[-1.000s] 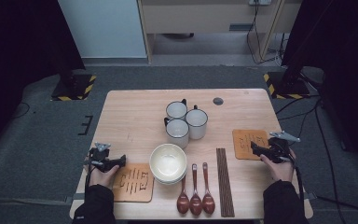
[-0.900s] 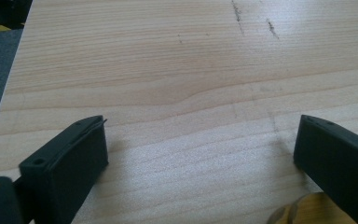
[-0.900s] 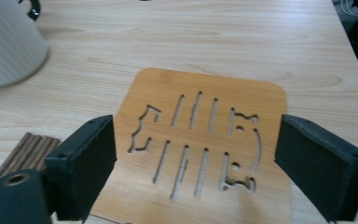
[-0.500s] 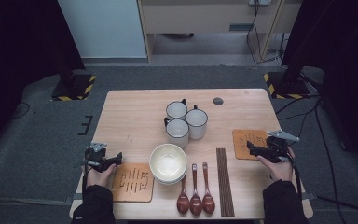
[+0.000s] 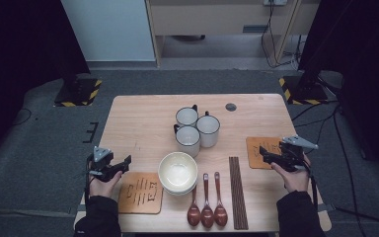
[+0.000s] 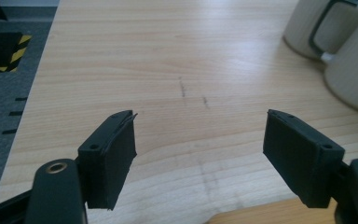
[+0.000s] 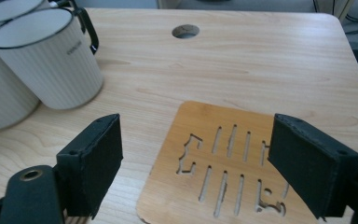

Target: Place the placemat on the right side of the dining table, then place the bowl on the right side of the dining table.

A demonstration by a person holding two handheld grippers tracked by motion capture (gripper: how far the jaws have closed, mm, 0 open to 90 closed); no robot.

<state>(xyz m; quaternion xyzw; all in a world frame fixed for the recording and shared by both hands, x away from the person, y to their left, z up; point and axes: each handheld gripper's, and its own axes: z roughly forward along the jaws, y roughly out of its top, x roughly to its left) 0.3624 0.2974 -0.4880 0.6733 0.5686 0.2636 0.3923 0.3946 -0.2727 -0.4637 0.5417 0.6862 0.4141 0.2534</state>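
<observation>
Three mugs [image 5: 196, 128] cluster mid-surface [image 5: 143, 118]; a bowl [image 5: 178, 172] sits nearer. Spoons [image 5: 207, 200] and chopsticks [image 5: 237, 191] lie to its right, one coaster [image 5: 141, 192] near left, another [image 5: 257, 152] far right.

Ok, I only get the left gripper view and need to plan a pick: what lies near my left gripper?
Observer: A wooden coaster lies just right of the left gripper, whose jaws have just been closing on nothing.
Operator: And the right gripper?
Observer: The right gripper hovers open above a second coaster near the right edge of the table.
Operator: Any cutlery?
Observer: Three spoons and chopsticks lie along the near edge, beside a cream bowl.
</observation>
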